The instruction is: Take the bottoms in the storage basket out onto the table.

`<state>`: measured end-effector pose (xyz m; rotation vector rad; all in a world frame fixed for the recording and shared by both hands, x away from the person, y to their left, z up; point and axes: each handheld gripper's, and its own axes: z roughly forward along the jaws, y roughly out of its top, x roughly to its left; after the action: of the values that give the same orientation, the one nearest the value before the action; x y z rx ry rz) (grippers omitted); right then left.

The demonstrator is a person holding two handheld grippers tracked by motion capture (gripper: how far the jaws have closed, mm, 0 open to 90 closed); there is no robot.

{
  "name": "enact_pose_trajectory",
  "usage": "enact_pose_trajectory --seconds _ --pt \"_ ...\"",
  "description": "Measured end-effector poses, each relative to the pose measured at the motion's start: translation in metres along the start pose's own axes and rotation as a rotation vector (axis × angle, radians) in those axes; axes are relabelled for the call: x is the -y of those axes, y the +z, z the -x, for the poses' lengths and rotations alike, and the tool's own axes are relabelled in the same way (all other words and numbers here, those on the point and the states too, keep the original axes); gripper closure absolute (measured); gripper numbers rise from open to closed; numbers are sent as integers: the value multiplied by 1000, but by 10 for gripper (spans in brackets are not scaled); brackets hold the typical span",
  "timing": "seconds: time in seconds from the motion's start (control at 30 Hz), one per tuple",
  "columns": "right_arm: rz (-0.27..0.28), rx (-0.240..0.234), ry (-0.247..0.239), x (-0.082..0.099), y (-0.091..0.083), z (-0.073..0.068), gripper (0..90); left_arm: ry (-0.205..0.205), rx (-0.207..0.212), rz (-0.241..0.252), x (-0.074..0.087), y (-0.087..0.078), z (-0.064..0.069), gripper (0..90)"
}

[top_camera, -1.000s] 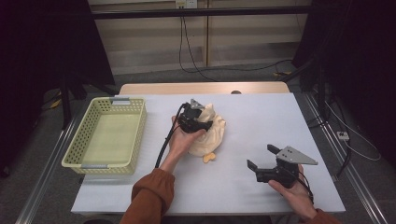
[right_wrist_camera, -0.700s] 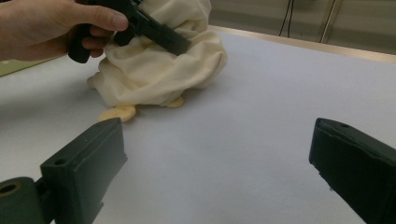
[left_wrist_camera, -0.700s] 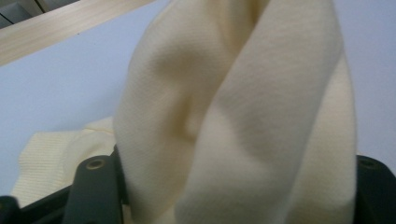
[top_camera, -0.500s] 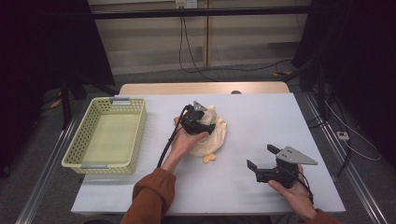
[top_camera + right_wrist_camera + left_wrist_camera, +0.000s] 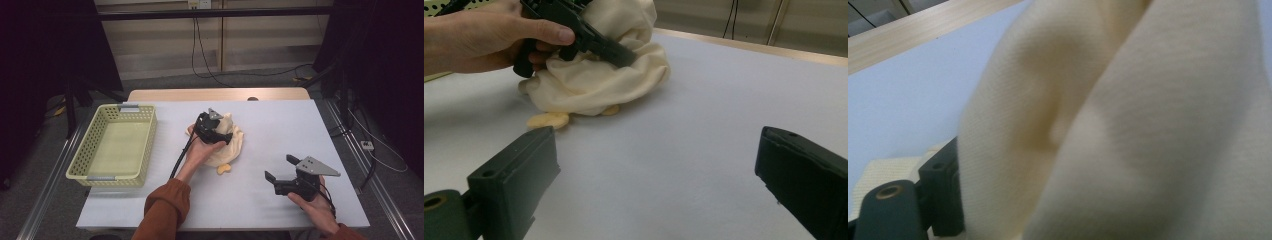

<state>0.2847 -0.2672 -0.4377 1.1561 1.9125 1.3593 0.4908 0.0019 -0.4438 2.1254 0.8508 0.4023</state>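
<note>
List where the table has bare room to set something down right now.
Free: the far right of the table beyond the cream plush toy; the near strip between the left forearm and the right gripper; the basket interior. Crowded: the centre, where the left gripper sits on the toy.

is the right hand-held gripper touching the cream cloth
Apart: the high view shows bare table between the right hand-held gripper and the cream cloth.
</note>
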Motion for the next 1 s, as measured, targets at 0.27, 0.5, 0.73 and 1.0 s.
enact_pose_trajectory --seconds 0.27,0.5,0.73,1.0 --pt "4 -12 1 0 1 2 36 -12 -30 3 -3 -3 -3 43" --pt "4 -9 13 0 0 3 36 -22 -28 47 -7 -11 -6 45" --pt "4 -4 9 1 -1 4 36 -31 -21 51 -7 -14 -6 45" --pt "0 3 10 1 -2 2 36 -31 -37 114 -10 -30 -6 48"
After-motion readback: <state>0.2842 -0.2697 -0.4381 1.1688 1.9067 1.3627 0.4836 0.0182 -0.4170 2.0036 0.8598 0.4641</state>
